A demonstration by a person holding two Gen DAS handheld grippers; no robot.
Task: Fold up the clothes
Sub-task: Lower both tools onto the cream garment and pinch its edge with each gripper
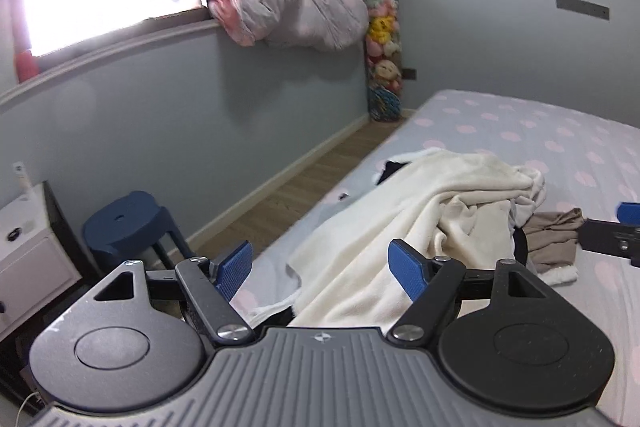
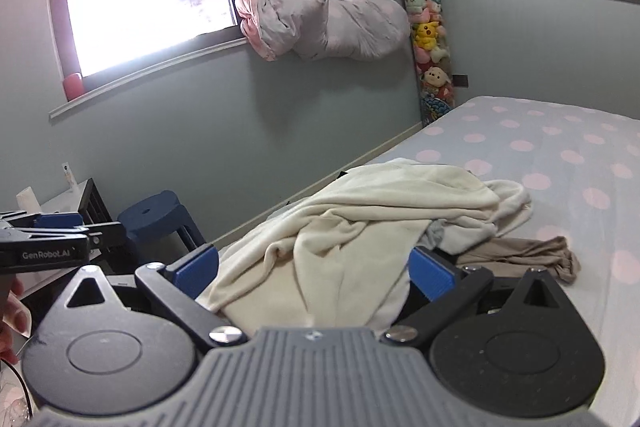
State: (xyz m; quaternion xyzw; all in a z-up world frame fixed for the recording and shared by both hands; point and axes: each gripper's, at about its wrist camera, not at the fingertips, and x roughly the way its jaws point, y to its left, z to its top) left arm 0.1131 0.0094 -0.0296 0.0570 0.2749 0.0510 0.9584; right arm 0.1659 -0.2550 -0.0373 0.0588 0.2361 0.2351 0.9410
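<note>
I am holding both tongs with jaws apart: left tongs [image 1: 322, 269], right tongs [image 2: 312, 273]. The cream garment [image 2: 352, 223] is lying crumpled on the bed [image 2: 560, 163] just ahead, between both pairs of jaws. Beyond the right jaw a brown garment [image 2: 524, 257] is lying.
</note>
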